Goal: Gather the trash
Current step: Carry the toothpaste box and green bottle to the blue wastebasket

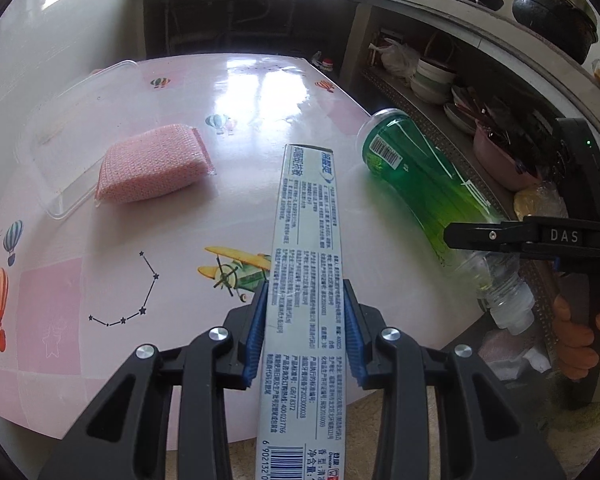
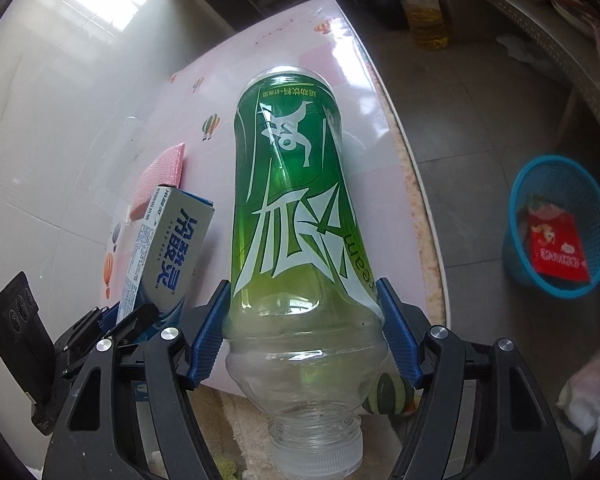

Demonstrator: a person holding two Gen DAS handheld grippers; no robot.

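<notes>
A long white-and-blue toothpaste box (image 1: 306,208) sticks out forward over the pink table (image 1: 260,92), and my left gripper (image 1: 305,286) is shut on it with both blue pads against its sides. My right gripper (image 2: 303,284) is shut on an empty green-labelled plastic bottle (image 2: 292,184) near its clear shoulder, white cap toward the camera. In the left wrist view the bottle (image 1: 420,176) hangs over the table's right edge. In the right wrist view the box (image 2: 168,248) sits just left of the bottle. A pink scouring sponge (image 1: 156,164) lies on the table.
A blue mesh basket (image 2: 516,256) holding a red packet (image 2: 556,248) stands on the floor to the right of the table. A clear plastic lid (image 1: 72,120) lies behind the sponge. Shelves with bowls (image 1: 432,76) run along the right. An oil bottle (image 2: 424,20) stands on the floor.
</notes>
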